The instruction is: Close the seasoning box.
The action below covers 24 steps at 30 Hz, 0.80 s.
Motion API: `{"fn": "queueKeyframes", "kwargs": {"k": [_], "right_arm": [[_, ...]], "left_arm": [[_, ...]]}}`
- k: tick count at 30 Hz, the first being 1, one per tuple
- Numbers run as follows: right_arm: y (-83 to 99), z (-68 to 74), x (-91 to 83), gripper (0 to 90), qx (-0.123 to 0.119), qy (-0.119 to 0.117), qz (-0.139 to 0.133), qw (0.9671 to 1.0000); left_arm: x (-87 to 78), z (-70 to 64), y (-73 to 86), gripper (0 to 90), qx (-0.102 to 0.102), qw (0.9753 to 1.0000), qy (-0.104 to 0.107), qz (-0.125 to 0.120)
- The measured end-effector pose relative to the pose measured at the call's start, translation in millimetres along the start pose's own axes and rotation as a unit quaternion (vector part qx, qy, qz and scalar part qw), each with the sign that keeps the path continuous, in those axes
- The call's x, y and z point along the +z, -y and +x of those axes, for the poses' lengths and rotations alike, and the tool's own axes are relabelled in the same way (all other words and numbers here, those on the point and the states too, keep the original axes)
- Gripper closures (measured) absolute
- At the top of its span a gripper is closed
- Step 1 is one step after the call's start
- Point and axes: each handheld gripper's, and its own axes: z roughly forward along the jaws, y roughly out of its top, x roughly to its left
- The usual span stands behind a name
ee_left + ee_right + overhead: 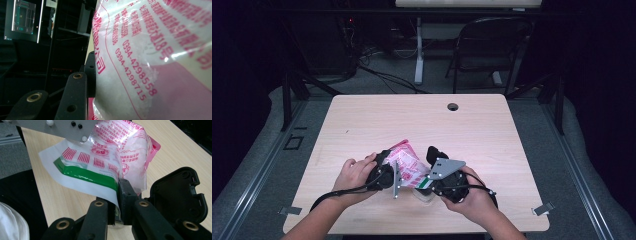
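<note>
Pink-printed clear plastic forms the one bag [408,165] on site, held just above the pale wood worktop [492,130] near its front edge, between two grippers. Left hand-held gripper [388,172] presses against the bag's side; whether it is clenched cannot be told. Right hand-held gripper [117,202] is clamped on the bag's white-and-green edge. Bare worktop lies open behind and to both sides.

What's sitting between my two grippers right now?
The red-printed plastic bag spans between the left gripper and right gripper in the high view; each grips an edge.
</note>
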Motion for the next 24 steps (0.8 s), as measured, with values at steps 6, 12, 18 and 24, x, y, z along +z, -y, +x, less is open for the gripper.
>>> {"fn": "queueKeyframes", "kwargs": {"k": [6,12,18,24], "right_arm": [[2.3,-2.9,1.4,87.9,0.023,-0.006,-0.005,0.9997],[5.5,-5.4,2.8,89.7,0.037,-0.009,-0.01,0.9992],[9.4,-6.6,4.1,89.9,0.05,-0.012,-0.018,0.9985],[13.8,-7.5,5.7,89.9,0.058,-0.016,-0.024,0.9979]], "left_arm": [[-0.2,-0.7,0.0,65.0,0.005,1.0,-0.002,0.001],[-1.3,-0.7,-0.5,65.3,0.012,0.9999,-0.005,0.003],[-1.9,-1.8,-1.2,65.5,0.022,0.9996,-0.017,0.003],[-3.6,-3.1,-2.4,65.7,0.038,0.9988,-0.031,0.004]]}}
